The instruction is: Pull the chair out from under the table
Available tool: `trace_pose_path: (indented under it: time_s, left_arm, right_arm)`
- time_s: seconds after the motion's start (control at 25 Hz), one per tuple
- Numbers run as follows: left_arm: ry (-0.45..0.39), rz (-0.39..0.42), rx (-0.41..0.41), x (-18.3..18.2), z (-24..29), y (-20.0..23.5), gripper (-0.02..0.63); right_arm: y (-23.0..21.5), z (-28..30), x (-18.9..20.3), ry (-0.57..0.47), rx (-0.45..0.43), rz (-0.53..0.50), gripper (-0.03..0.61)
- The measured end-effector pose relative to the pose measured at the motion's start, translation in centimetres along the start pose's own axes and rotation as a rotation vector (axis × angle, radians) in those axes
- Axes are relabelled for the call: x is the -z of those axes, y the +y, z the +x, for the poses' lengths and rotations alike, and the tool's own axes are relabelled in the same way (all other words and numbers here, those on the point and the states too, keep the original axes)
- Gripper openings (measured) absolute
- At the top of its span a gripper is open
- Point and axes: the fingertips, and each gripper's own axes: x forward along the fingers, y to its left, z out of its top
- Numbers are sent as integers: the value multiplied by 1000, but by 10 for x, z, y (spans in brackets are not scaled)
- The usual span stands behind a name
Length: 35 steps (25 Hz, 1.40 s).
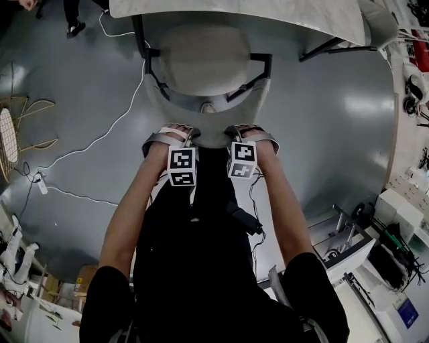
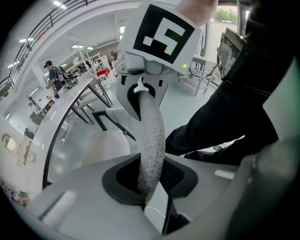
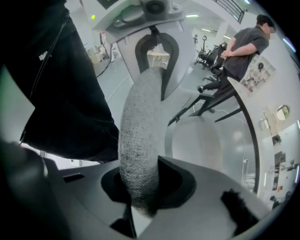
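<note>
Chair (image 1: 204, 59) at 12 o'clock in the head view, its front meeting the edge of the table (image 1: 234, 15). Left gripper (image 1: 175, 130) and right gripper (image 1: 242, 129), side by side at the chair's 6 o'clock, each clamp the grey fabric backrest (image 2: 152, 140). Cable (image 1: 100, 137) on the floor at 9 o'clock.
</note>
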Motion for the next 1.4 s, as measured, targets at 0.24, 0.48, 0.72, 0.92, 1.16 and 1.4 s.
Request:
trace_pose_path:
  time_s: [0.24,0.48,0.72,0.92,1.16,1.4]
  left_arm:
    - [3,1,13,-2,1,-3,84]
    - [3,-4,7,-5,2,-1,84]
    - [12,-12,14,-4,2,-3,84]
    - [21,-27,12,-4,6,-3,86]
    - [19,-34,21,-4,3,-6,86]
    - [18,-33,18,-9,5,-18,86]
  right_arm:
    - [1,0,3,4,6,-15,81]
    - [2,-3,3,-3,-11,7,81]
    - [2,-2,3,-5,15,11,81]
    - [0,1,3,-20,23,7,81]
    - [3,-1,1,-22,22,4,81]
    - [18,-1,7,4,4,-6,81]
